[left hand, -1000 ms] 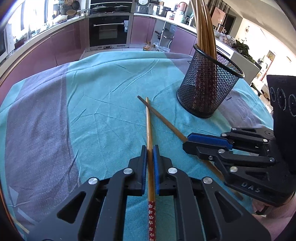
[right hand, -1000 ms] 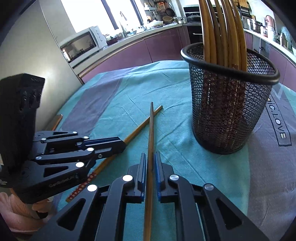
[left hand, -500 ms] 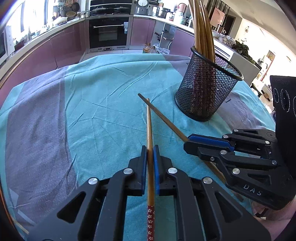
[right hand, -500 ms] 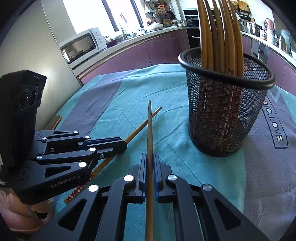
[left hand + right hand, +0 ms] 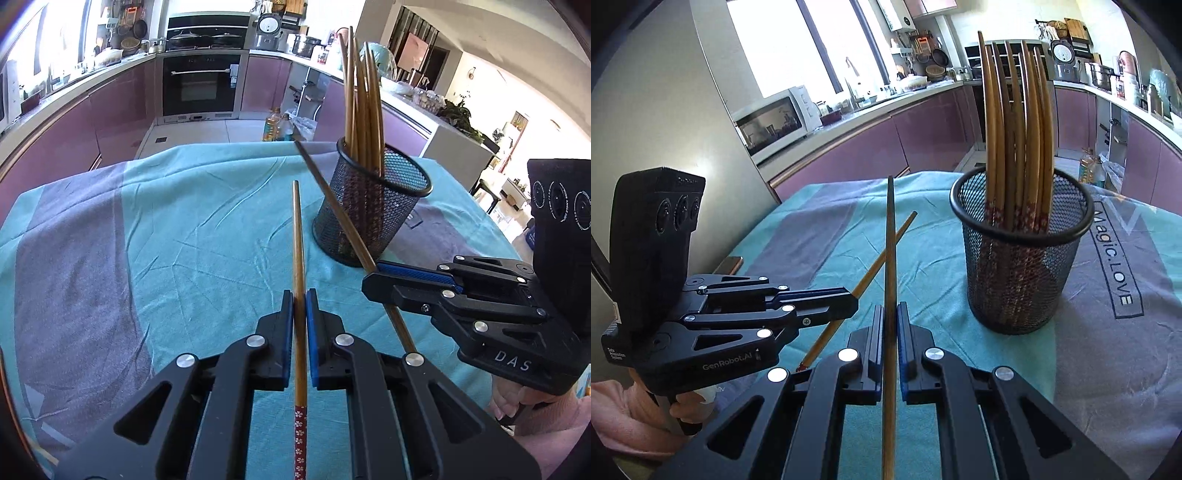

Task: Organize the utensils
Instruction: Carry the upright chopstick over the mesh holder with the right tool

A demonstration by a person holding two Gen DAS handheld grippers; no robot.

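Two chopsticks remain outside the mesh holder, where a bundle already stands upright, so I judge the sorting nearly finished. My left gripper is clamped tight on the flower-ended chopstick; my right gripper is closed on the darker chopstick. Both sticks now hang clear of the teal tablecloth, whereas a second ago they lay crossed on it. What's left is dropping both into the holder.
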